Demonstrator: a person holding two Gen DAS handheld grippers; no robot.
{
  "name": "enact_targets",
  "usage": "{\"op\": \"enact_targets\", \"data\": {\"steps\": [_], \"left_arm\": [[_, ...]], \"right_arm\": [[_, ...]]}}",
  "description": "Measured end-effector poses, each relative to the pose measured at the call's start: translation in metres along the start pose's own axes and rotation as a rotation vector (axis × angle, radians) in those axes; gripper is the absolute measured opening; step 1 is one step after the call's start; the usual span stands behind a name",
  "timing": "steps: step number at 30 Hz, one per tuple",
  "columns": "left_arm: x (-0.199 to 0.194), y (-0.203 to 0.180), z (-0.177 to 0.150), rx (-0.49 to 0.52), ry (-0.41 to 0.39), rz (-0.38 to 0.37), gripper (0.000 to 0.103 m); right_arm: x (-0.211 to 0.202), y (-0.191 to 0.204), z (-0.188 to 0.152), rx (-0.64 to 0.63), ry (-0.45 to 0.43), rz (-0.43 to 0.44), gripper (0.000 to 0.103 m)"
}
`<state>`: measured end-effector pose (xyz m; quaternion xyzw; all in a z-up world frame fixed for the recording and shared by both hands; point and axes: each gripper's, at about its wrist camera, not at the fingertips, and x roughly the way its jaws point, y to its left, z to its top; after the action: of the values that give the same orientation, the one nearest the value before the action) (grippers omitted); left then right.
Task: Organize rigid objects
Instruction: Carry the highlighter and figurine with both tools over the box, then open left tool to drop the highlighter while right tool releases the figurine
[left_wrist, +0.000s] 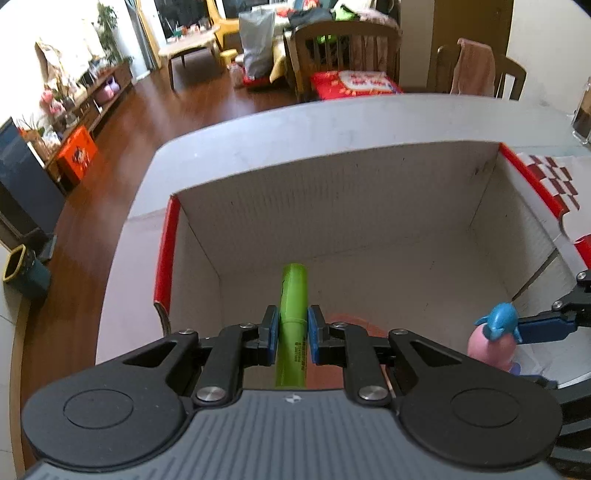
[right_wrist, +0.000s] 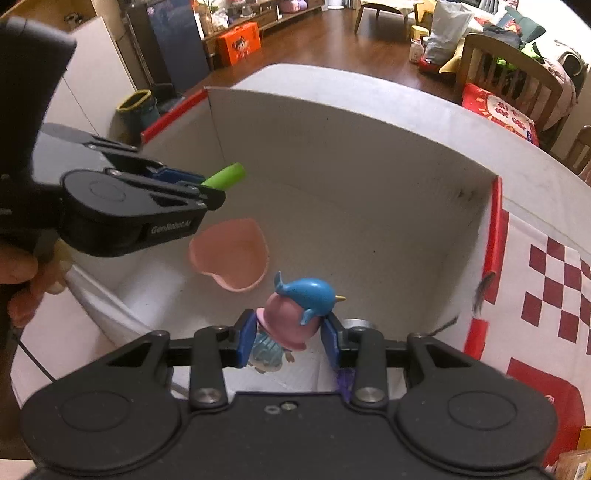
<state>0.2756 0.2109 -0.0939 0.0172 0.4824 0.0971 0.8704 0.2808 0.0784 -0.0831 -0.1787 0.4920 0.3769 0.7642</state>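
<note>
I work over a pale grey table (left_wrist: 295, 122) in a living room with a reddish wood floor (left_wrist: 155, 103) and wooden chairs (left_wrist: 343, 48) beyond; an open white cardboard box (left_wrist: 332, 192) with red edges sits on it. Only my right wrist view shows the pink heart-shaped dish (right_wrist: 231, 253) lying on the box floor and my bare fingers (right_wrist: 18, 273) wrapped around the left handle; the left wrist view alone shows a dark-filled glass (left_wrist: 583, 114) at the table's far right. Both hands angle steeply down into the box. My left gripper (left_wrist: 291, 336) pinches a green marker (left_wrist: 293, 306) between its blue pads, its tip pointing at the far wall. My right gripper (right_wrist: 290, 338) clamps a small figurine (right_wrist: 295, 317), pink-headed with a blue whale hat, above the box floor.
</note>
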Motion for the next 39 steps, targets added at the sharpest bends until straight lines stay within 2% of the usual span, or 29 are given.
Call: {"op": "enact_targets", "data": {"steps": [10,18,30,35,39], "left_arm": [[0.007,0.002,0.002,0.007,0.110,-0.035,0.016],[0.013,-0.002,0.004,0.018,0.161,-0.035,0.016],[0.006,-0.004,0.006,0.027,0.132,-0.031,0.017],[-0.004,-0.004,0.004,0.022,0.104,-0.026,0.026],[-0.014,-0.001,0.005,0.009,0.077,-0.033,0.028]], "right_arm": [[0.018,0.009,0.004,0.004,0.062,-0.017,0.037],[0.026,0.007,0.012,0.021,0.086,-0.037,0.037],[0.018,-0.001,0.010,0.064,0.061,-0.028,0.044],[0.010,-0.004,0.007,0.080,0.035,-0.020,0.046],[0.002,-0.007,0.003,0.094,0.011,-0.014,0.048]]}}
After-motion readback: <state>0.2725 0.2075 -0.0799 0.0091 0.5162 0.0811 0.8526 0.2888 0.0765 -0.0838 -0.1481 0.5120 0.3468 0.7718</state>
